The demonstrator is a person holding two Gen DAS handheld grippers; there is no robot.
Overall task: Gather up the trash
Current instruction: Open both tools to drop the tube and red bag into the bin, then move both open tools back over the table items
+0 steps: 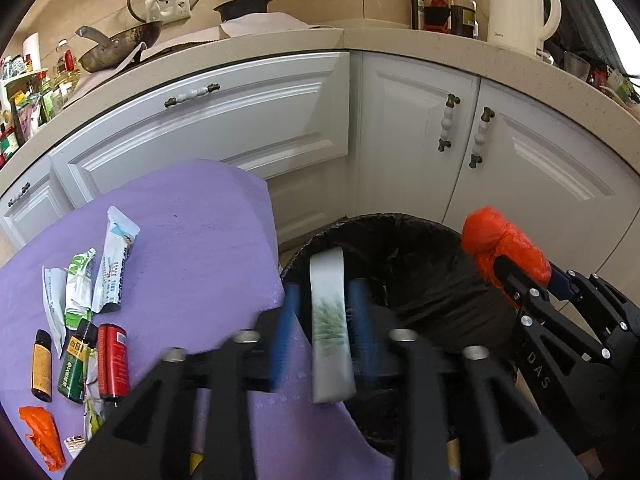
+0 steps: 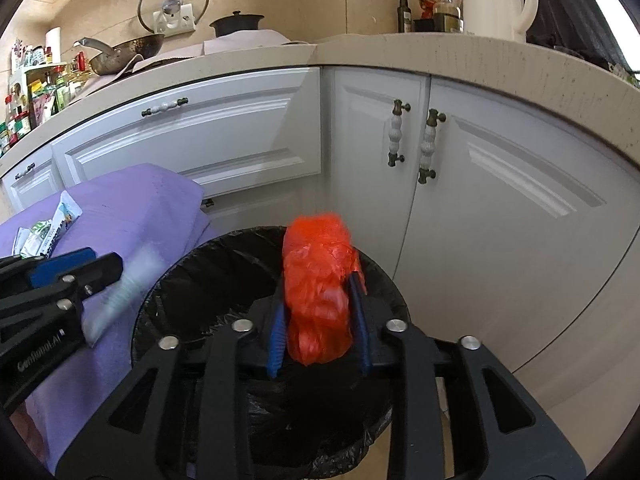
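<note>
Since both pieces already hung over the black-lined bin (image 1: 400, 224), the step in hand was the drop, and doing it well meant letting each fall clear of the rim. The left gripper (image 1: 325, 286) stood partly open. Its blue pads were apart from the pale wrapper (image 1: 330, 320), with a gap showing on one side, so we judged the wrapper loose. It sat near the bin's edge, beside the purple mat (image 1: 180, 240), and we would have wanted it further over the opening so it did not slide onto the mat.

The right gripper (image 2: 318, 292) had the crumpled orange bag (image 2: 316, 256) between its pads, above the middle of the bin. The bag touched both pads, and we could not tell whether they were pressing on it. Springy plastic like that tends to cling, so wider jaws and a slight downward tip seemed wise. More litter, including pouches (image 1: 114, 264) and a red can (image 1: 114, 360), lay on the mat.
</note>
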